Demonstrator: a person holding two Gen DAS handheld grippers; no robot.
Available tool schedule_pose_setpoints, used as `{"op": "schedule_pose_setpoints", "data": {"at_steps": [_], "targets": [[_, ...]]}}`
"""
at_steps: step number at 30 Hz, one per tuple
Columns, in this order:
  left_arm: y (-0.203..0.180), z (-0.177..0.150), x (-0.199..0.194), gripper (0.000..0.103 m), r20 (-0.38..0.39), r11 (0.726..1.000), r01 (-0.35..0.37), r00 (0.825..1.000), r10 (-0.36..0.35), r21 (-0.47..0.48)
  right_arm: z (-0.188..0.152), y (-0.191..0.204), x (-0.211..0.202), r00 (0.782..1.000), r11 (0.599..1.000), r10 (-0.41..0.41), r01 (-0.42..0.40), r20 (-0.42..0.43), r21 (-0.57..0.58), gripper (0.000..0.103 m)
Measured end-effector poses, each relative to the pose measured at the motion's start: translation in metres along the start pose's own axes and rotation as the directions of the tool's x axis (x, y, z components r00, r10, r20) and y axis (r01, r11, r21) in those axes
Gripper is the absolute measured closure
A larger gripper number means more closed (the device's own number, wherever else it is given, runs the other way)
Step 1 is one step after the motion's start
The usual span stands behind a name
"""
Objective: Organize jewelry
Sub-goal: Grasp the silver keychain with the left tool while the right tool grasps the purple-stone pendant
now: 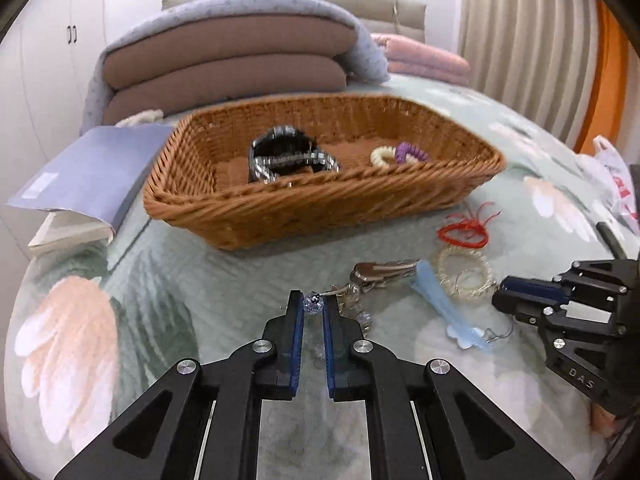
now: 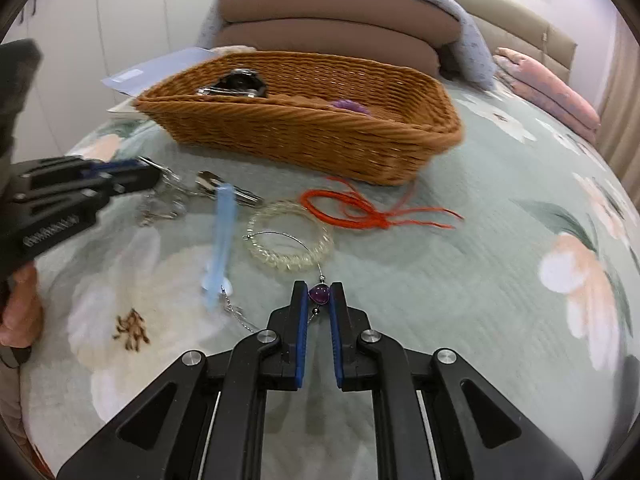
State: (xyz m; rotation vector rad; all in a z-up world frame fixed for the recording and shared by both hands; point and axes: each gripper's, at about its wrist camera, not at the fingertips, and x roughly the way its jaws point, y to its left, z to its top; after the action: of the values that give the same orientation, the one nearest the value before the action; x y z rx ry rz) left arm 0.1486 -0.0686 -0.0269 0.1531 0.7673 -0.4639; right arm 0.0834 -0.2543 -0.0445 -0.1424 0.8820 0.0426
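Left gripper [image 1: 313, 303] pinches a crystal bead [image 1: 312, 302]; right gripper [image 2: 319, 295] pinches a purple pendant [image 2: 319, 293]

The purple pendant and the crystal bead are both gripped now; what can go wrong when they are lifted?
1. The purple pendant hangs on a thin wire that crosses the clear bracelet; lifting may drag the bracelet.
2. The left tongs pinch only the crystal bead; the keys on its ring may pull it out.

Both fisheye views sit just behind their own tongs, looking steeply down and forward, close over the pale green floral bedspread [image 1: 168, 264]. The left looks from the left, the right from the right. Both share the brown woven wicker basket [image 1: 320, 208] [image 2: 304, 140] and each other's tongs.
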Motion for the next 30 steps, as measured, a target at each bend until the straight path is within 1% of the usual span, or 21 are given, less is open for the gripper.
{"op": "schedule_pose_setpoints", "data": {"at_steps": [5, 6, 7, 8, 10, 12, 13, 14, 15, 16, 17, 20, 21, 22, 23, 24, 26, 27, 30], "targets": [[0.004, -0.002, -0.017, 0.094, 0.068, 0.999, 0.031, 0.997, -0.029, -0.025, -0.008, -0.014, -0.007, 0.994, 0.994, -0.108, 0.108, -0.001, 0.023, 0.091], [0.005, -0.001, -0.018, 0.094, 0.074, 0.999, 0.038, 0.997, -0.035, -0.03, -0.01, -0.017, -0.01, 0.99, 0.99, -0.138, 0.138, 0.006, 0.028, 0.091], [0.005, -0.001, -0.019, 0.094, 0.08, 0.998, 0.044, 0.996, -0.041, -0.034, -0.012, -0.019, -0.014, 0.98, 0.98, -0.197, 0.196, 0.029, 0.033, 0.091], [0.005, 0.0, -0.019, 0.094, 0.083, 0.998, 0.043, 0.996, -0.039, -0.035, -0.014, -0.022, -0.019, 0.975, 0.976, -0.216, 0.214, 0.051, 0.042, 0.091], [0.003, -0.001, -0.019, 0.094, 0.083, 0.999, 0.036, 0.996, -0.034, -0.03, -0.015, -0.029, -0.032, 0.974, 0.977, -0.202, 0.193, 0.101, 0.087, 0.091], [0.0, -0.003, -0.019, 0.094, 0.084, 0.999, 0.029, 0.996, -0.027, -0.022, -0.016, -0.031, -0.044, 0.959, 0.969, -0.239, 0.225, 0.153, 0.104, 0.091], [0.0, -0.003, -0.019, 0.094, 0.085, 1.0, 0.024, 0.996, -0.022, -0.02, -0.016, -0.031, -0.046, 0.958, 0.969, -0.239, 0.227, 0.159, 0.094, 0.091], [0.0, -0.003, -0.019, 0.094, 0.086, 1.0, 0.023, 0.996, -0.022, -0.02, -0.015, -0.028, -0.043, 0.965, 0.974, -0.224, 0.218, 0.137, 0.054, 0.091], [0.001, -0.004, -0.02, 0.094, 0.086, 0.999, 0.027, 0.996, -0.025, -0.022, -0.015, -0.026, -0.04, 0.964, 0.971, -0.238, 0.236, 0.117, 0.028, 0.091], [0.001, -0.004, -0.02, 0.094, 0.086, 0.999, 0.03, 0.996, -0.028, -0.024, -0.015, -0.027, -0.034, 0.949, 0.953, -0.303, 0.303, 0.09, 0.013, 0.091], [0.002, -0.004, -0.02, 0.094, 0.085, 0.999, 0.032, 0.996, -0.029, -0.027, -0.015, -0.03, -0.03, 0.939, 0.941, -0.337, 0.337, 0.071, 0.009, 0.091], [0.002, -0.005, -0.02, 0.094, 0.085, 0.999, 0.035, 0.996, -0.032, -0.028, -0.013, -0.05, -0.029, 0.921, 0.92, -0.389, 0.386, 0.03, 0.058, 0.091], [0.002, -0.005, -0.02, 0.094, 0.085, 0.999, 0.034, 0.996, -0.032, -0.026, -0.013, -0.059, -0.031, 0.918, 0.916, -0.395, 0.392, 0.033, 0.084, 0.091], [0.001, -0.005, -0.02, 0.094, 0.084, 0.999, 0.034, 0.996, -0.032, -0.025, -0.014, -0.067, -0.035, 0.919, 0.917, -0.391, 0.386, 0.04, 0.103, 0.091], [0.001, -0.005, -0.019, 0.094, 0.083, 0.999, 0.034, 0.996, -0.032, -0.022, -0.015, -0.074, -0.04, 0.927, 0.924, -0.37, 0.36, 0.059, 0.13, 0.091], [0.0, -0.005, -0.019, 0.094, 0.081, 0.999, 0.032, 0.996, -0.031, -0.018, -0.015, -0.08, -0.046, 0.939, 0.935, -0.333, 0.318, 0.085, 0.158, 0.091], [-0.001, -0.005, -0.018, 0.094, 0.08, 0.999, 0.03, 0.996, -0.029, -0.012, -0.018, -0.087, -0.058, 0.95, 0.946, -0.284, 0.256, 0.13, 0.197, 0.091], [-0.001, -0.005, -0.018, 0.094, 0.08, 1.0, 0.029, 0.996, -0.028, -0.01, -0.018, -0.09, -0.065, 0.953, 0.953, -0.255, 0.219, 0.165, 0.209, 0.091], [-0.002, -0.004, -0.019, 0.094, 0.085, 1.0, 0.027, 0.996, -0.027, -0.008, -0.017, -0.09, -0.081, 0.948, 0.964, -0.214, 0.167, 0.234, 0.206, 0.091]]}}
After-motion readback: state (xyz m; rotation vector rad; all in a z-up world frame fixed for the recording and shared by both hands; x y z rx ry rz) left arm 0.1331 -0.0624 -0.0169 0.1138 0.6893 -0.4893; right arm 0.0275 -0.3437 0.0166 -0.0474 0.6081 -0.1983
